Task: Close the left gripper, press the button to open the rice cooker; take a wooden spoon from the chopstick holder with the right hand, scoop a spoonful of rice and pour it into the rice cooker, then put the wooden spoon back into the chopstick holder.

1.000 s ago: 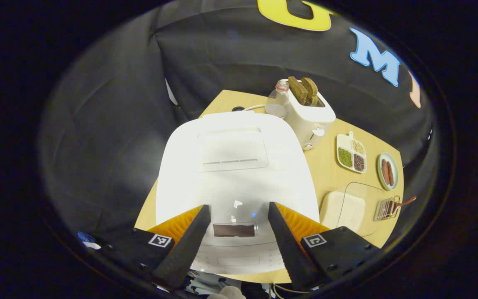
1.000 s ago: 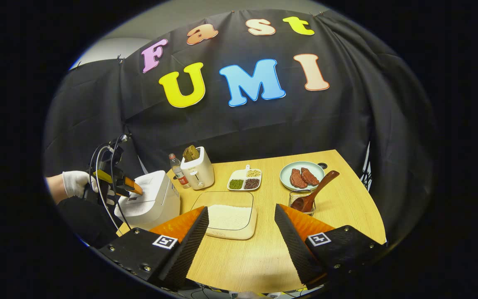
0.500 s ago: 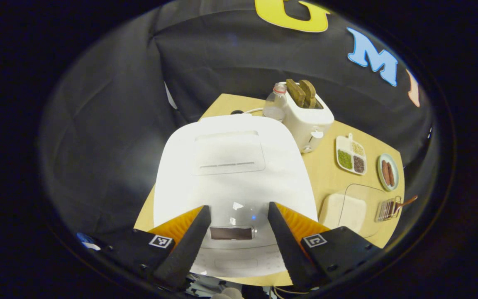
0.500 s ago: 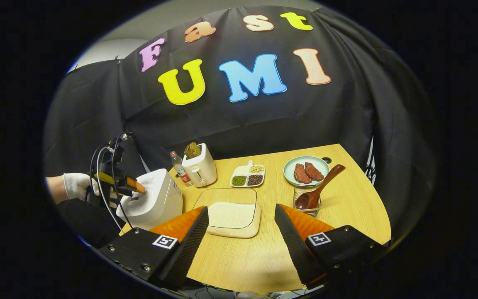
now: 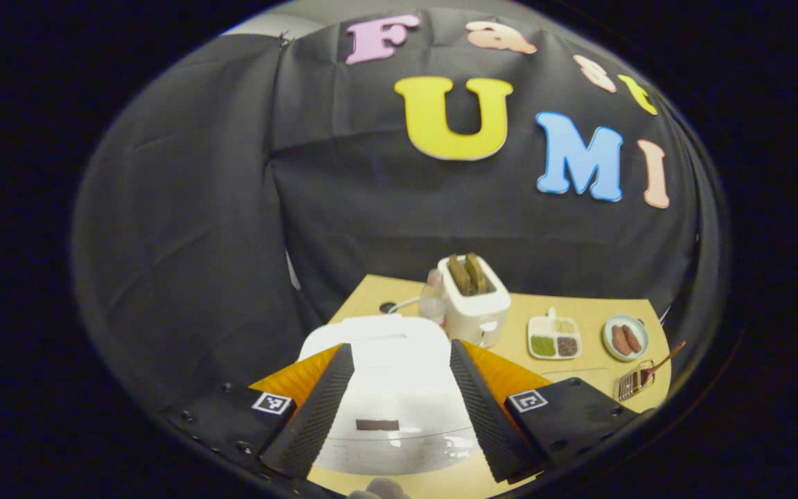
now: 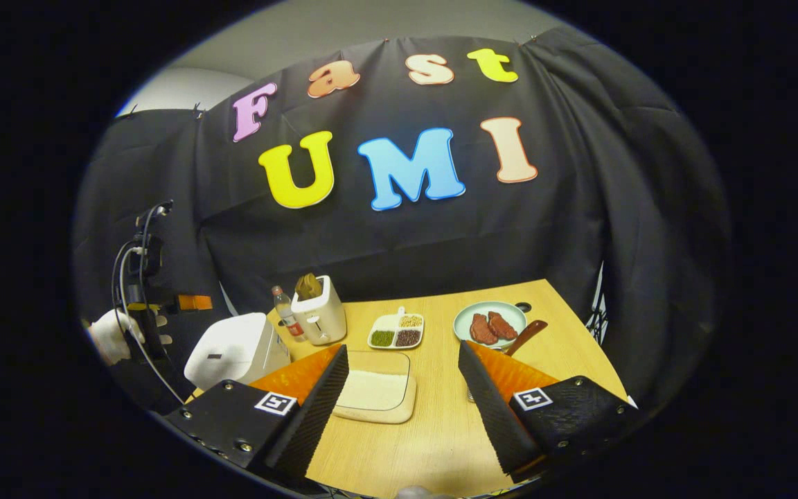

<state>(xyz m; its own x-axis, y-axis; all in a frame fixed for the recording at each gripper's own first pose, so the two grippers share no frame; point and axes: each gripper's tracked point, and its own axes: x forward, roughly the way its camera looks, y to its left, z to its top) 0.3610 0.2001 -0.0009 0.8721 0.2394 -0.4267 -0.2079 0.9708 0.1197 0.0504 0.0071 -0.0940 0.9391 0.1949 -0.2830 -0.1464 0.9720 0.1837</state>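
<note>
White rice cooker (image 5: 388,388) — both jaws wide, empty.

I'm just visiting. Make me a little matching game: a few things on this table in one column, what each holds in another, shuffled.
1. toaster
2. round plate
3. divided dish
4. flat tray

a. white rice
b. two brown slices sticking up
c. two reddish pieces
d. green, dark and pale grains

Pairs: 1-b, 2-c, 3-d, 4-a
</note>
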